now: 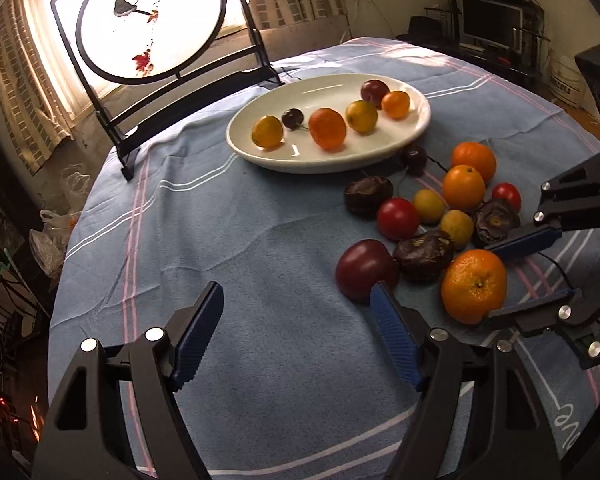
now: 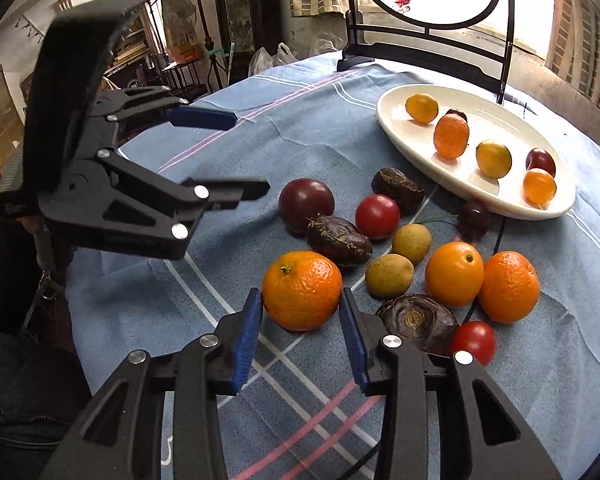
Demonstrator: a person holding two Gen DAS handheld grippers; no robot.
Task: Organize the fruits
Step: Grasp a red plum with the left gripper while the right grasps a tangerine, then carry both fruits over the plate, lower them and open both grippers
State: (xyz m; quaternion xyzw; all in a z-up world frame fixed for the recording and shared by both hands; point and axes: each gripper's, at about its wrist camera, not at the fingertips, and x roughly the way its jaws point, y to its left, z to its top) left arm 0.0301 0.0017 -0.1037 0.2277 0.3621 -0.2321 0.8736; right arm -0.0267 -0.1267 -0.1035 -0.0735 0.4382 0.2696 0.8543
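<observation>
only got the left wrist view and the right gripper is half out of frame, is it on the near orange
observer: Yes. In the right wrist view the right gripper has the near orange between its fingers, and both pads look pressed to its sides.
operator: how deep
observer: Shallow: only the fingertips reach it, most of the orange lies beyond them.
operator: anything crowding it
observer: A wrinkled dark fruit lies close outside one finger, a red tomato just past it.
</observation>
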